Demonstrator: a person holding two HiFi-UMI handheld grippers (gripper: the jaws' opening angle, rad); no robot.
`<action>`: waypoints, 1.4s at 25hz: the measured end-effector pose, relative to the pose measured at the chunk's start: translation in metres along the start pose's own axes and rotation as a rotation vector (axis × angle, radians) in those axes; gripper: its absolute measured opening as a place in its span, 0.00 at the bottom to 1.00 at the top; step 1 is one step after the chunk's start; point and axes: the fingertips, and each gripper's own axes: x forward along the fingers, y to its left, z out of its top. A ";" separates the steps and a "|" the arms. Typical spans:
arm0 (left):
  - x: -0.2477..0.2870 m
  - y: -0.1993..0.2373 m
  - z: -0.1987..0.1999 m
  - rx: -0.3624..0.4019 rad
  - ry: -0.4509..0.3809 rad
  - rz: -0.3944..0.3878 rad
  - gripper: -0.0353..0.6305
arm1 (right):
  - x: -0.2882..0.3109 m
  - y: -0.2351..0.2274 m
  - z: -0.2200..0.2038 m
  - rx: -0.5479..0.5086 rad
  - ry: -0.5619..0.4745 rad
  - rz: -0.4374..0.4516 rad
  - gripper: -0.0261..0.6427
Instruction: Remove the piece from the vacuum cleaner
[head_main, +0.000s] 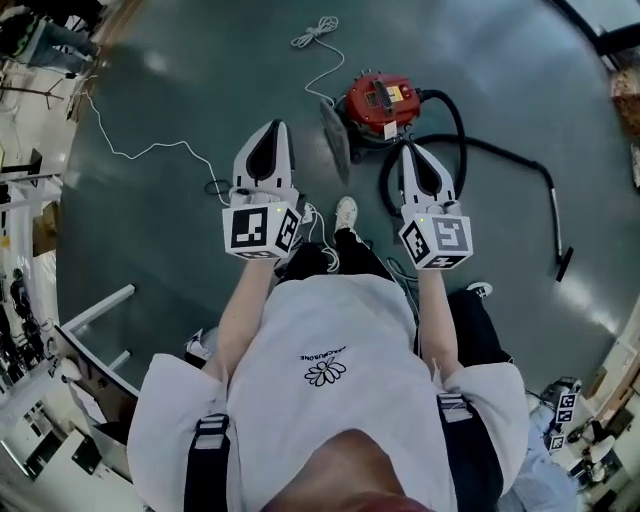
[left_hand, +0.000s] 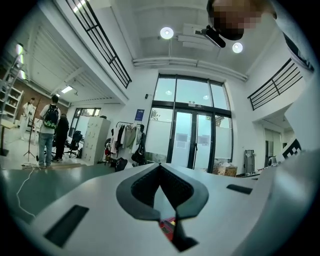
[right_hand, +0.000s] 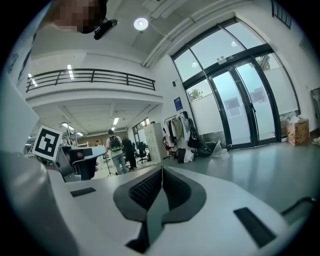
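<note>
The vacuum (head_main: 380, 100) lies just ahead of the right hand-held gripper (head_main: 410, 152) — farther from the left hand-held gripper (head_main: 270, 130) — both closed, empty.

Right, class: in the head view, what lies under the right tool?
The black hose loops from the red vacuum cleaner across the floor beneath the right tool. The tool covers part of that loop, so that stretch cannot be seen.

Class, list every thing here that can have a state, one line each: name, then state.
left gripper, shut, empty.
right gripper, shut, empty.
vacuum cleaner, standing on the floor, untouched.
hose, attached to the vacuum cleaner, looped on the floor.
white cord, loose on the floor, end bundled.
glass doors, closed.
</note>
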 end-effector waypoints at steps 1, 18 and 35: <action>0.009 -0.001 0.003 0.009 -0.004 0.001 0.06 | 0.007 -0.006 0.003 0.003 -0.003 0.011 0.06; 0.096 0.036 -0.046 -0.144 0.098 0.050 0.06 | 0.092 -0.037 0.004 -0.042 0.087 -0.006 0.06; 0.187 0.070 -0.408 -0.458 0.549 0.027 0.41 | 0.277 -0.128 -0.290 -0.241 0.406 0.058 0.06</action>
